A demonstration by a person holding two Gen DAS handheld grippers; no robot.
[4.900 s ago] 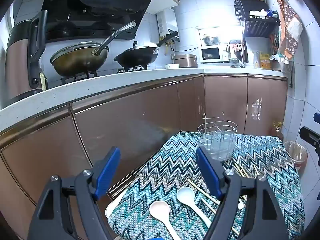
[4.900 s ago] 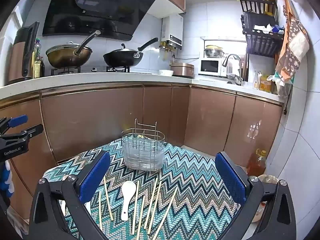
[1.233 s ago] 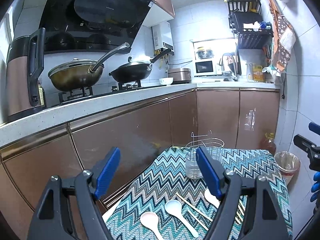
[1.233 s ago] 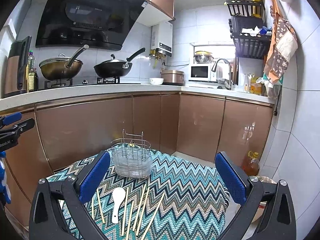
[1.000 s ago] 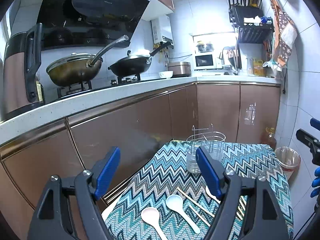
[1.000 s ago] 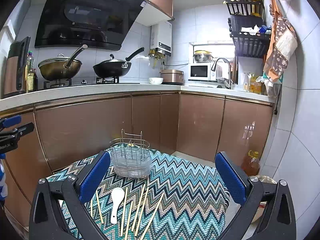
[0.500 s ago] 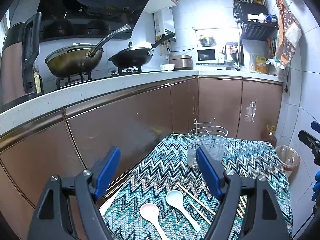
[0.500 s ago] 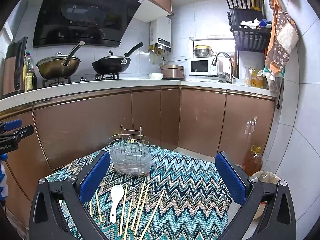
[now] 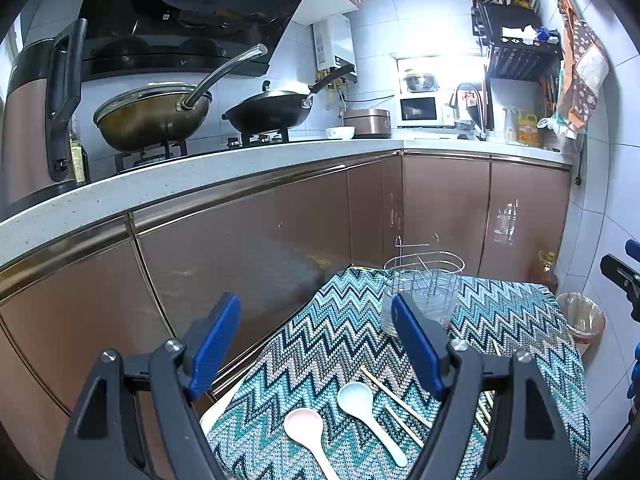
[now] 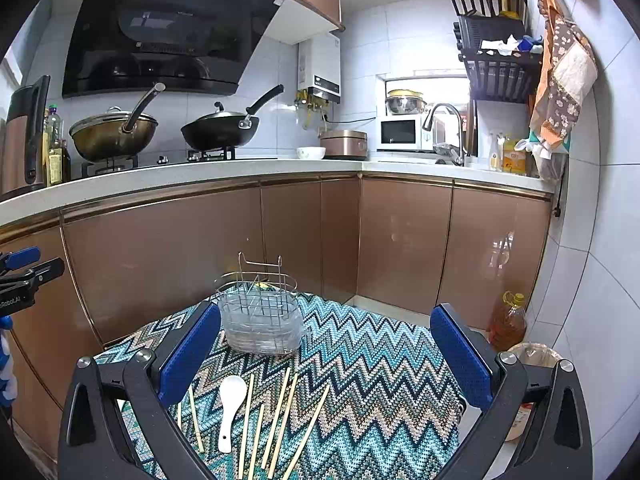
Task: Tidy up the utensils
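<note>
1. Kitchen, zigzag tablecloth [image 10: 380,360] on a small table.
2. Wire utensil holder [image 10: 260,316] upright at the far edge.
3. Wooden chopsticks [image 10: 280,420] and white spoon [image 10: 230,408] lie flat, long axes roughly toward holder.
4. Left gripper [image 9: 316,348] and right gripper [image 10: 326,352] both spread wide, empty.

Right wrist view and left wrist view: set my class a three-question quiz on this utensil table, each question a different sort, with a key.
1. True or false: the wire caddy already holds chopsticks.
2. How many spoons does the left wrist view show? A one, B two, C four.
3. Fill in: both grippers, left gripper and right gripper, are ____.

Key: 1 false, the chopsticks lie on the cloth; 2 B, pink spoon and white spoon; 3 open.
</note>
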